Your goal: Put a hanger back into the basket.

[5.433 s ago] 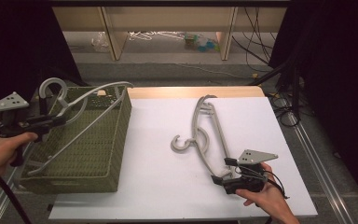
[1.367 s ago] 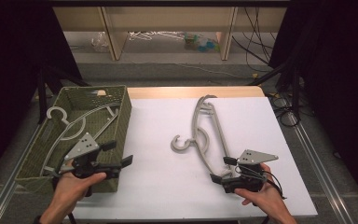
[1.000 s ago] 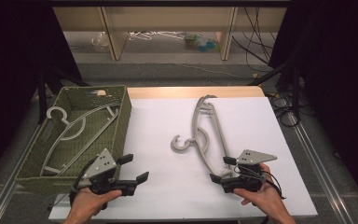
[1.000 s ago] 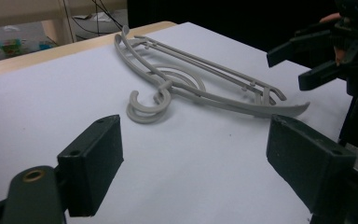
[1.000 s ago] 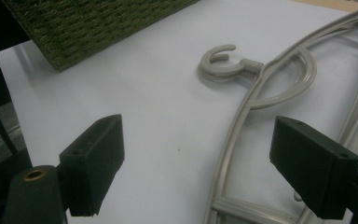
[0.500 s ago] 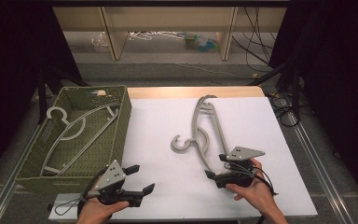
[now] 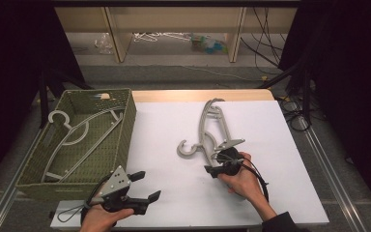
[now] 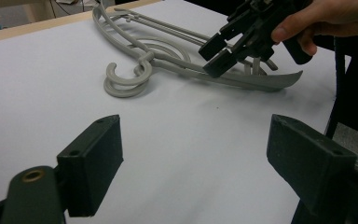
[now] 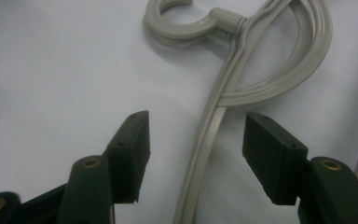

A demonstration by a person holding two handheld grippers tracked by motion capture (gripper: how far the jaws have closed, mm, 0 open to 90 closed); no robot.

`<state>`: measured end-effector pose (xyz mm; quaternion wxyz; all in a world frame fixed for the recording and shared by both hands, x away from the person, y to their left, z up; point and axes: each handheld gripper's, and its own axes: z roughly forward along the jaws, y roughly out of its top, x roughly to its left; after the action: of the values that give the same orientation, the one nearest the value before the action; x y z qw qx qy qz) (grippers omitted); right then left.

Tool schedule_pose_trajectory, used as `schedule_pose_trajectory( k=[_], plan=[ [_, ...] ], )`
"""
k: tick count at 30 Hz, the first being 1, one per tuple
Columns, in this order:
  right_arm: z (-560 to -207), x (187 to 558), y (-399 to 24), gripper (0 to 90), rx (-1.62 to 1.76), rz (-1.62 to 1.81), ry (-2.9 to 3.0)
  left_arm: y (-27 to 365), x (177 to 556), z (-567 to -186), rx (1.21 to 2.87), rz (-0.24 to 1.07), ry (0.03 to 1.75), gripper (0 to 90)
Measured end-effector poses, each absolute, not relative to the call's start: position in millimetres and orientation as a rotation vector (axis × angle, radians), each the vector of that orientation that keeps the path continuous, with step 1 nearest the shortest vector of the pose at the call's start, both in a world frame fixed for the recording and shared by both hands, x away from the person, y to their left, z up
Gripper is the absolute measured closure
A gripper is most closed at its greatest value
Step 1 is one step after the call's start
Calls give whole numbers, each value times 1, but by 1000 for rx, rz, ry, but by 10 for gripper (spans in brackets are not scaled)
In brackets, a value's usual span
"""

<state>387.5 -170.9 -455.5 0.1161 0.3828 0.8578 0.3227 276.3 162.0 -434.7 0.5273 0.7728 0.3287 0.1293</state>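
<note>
Hangers (image 7: 211, 130) in grey plastic lie stacked right of the middle of the white surface (image 7: 164, 125), hooks toward the woven basket (image 7: 125, 121) at the left edge, where another hanger (image 7: 77, 135) rests inside. Down over the stack's near arm sits the right tool (image 7: 211, 164), its jaws just closing in but not yet pressing, the arm between them untouched. Near the front edge, beside the basket's corner, the left tool (image 7: 147, 186) hangs released, jaws wide apart.
</note>
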Motion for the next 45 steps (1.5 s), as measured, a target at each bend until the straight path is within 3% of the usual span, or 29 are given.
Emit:
schedule_pose_trajectory(
  k=[27, 40, 45],
  plan=[
    [-469, 414, -154, 721, 1217, 759, 2606, 163, 278, -437, 1897, 307, 756, 191],
    [-440, 405, -166, 754, 1209, 873, 2514, 164, 277, -436, 1898, 312, 758, 204],
    [-426, 394, -170, 818, 1167, 903, 2535, 165, 278, -436, 1889, 308, 763, 204]
  ],
)
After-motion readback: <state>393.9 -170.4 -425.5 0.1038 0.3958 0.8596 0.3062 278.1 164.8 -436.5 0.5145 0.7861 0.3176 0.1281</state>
